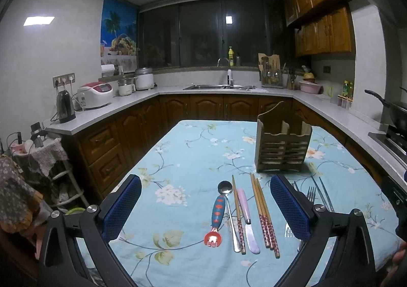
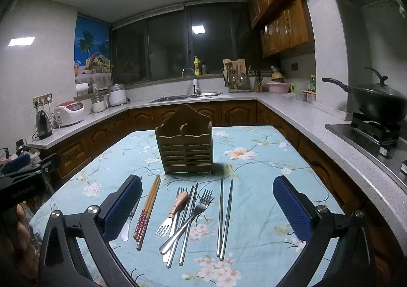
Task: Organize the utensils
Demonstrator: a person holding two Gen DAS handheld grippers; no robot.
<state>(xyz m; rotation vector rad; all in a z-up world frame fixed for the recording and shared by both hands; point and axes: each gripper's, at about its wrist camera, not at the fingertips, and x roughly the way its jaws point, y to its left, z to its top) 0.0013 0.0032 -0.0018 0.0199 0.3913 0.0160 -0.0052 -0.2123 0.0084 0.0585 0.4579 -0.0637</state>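
Note:
A wooden utensil holder (image 1: 282, 143) stands empty on the floral tablecloth; it also shows in the right wrist view (image 2: 185, 145). In front of it lie a steel spoon (image 1: 227, 208), a blue child's fork (image 1: 216, 218), a pink-handled knife (image 1: 248, 215) and bamboo chopsticks (image 1: 264, 213). The right wrist view shows bamboo chopsticks (image 2: 147, 210), a wooden-handled fork (image 2: 175, 210), a steel fork (image 2: 189, 218) and metal chopsticks (image 2: 225, 218). My left gripper (image 1: 206, 209) is open above the left utensils. My right gripper (image 2: 207, 210) is open above the right utensils. Both are empty.
The table (image 2: 254, 149) stands in a kitchen with counters on three sides. A kettle (image 1: 65, 106) and rice cooker (image 1: 94, 94) sit at the left, a sink (image 1: 218, 87) at the back, a wok (image 2: 376, 103) on the stove at the right.

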